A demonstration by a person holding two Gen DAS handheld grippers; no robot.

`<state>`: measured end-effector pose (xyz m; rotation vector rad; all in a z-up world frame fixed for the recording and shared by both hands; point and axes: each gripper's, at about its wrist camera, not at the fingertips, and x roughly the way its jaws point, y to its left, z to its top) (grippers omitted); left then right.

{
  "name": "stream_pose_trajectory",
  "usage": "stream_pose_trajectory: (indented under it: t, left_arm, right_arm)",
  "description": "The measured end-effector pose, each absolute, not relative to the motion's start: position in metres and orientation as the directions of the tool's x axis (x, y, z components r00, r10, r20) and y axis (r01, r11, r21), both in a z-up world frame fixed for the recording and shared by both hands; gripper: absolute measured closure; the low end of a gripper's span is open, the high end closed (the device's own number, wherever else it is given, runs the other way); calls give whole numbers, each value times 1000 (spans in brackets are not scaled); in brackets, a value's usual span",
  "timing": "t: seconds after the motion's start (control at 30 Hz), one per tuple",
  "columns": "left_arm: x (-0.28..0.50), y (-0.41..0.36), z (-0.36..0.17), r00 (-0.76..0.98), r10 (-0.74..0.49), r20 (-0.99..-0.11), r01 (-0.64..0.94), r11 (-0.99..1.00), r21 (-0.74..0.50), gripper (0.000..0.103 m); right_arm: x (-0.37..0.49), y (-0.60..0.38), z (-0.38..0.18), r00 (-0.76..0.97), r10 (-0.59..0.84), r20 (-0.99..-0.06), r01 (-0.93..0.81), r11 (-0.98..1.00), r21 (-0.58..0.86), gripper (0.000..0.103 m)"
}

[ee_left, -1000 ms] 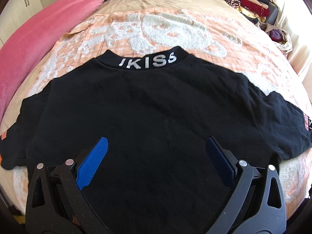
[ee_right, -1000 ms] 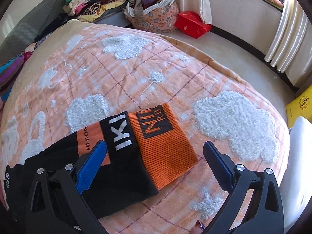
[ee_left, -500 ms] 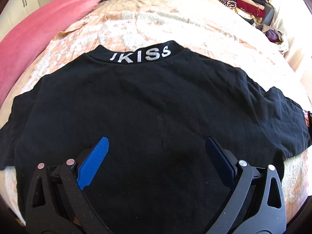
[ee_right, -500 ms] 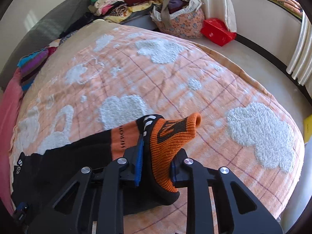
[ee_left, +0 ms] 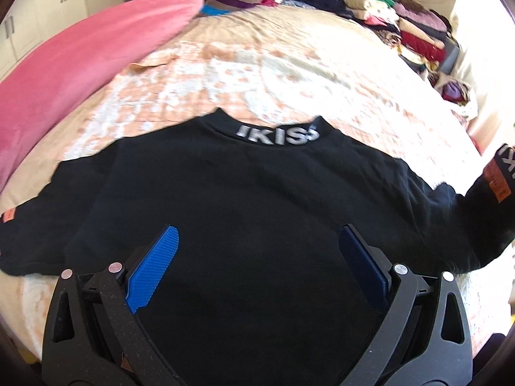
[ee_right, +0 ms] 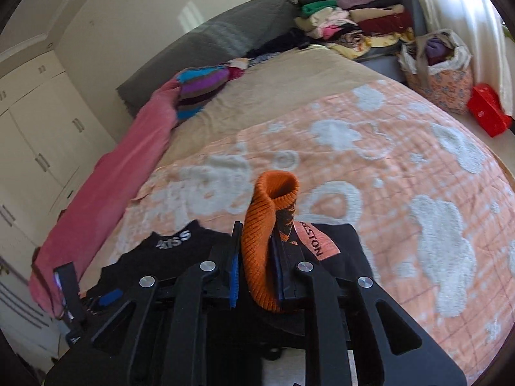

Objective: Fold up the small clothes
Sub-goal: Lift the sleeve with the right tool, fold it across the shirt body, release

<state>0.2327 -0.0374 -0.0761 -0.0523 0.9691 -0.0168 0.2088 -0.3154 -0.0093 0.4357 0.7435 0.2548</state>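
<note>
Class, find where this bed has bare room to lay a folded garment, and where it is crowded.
Free: the orange blanket beyond the black shirt's collar, and the tan sheet between blanket and grey headboard. Crowded: the pink blanket along one edge, the striped knit and stacked clothes near the headboard.

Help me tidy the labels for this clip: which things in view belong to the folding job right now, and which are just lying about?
Part of the job:
- black sweatshirt, back up on the bed
- its orange cuff, clamped in the right gripper
- left gripper, open above the sweatshirt

Lying about:
- pink blanket
- striped knit
- stacked clothes
- floral bag
- red box
</note>
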Motion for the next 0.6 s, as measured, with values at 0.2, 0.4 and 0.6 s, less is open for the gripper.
stream_pose_trajectory:
  t: [0.2,0.4,0.6]
  left_arm:
    - [225,0,-67,584,-2,-812,-77,995,-57,10]
    - [219,26,-67,581,13,-814,-117,991,-68,10]
    - [217,30,-74,567,-8,-824,-120,988,-92,10]
  right_arm:
    - [230,-217,-6,630,481,-610,-211,861,462,92]
    - [239,-157,-35,541,522,-659,-278,851,446,89]
    - [235,-153,-45,532,539,-653,-298,841,452,63]
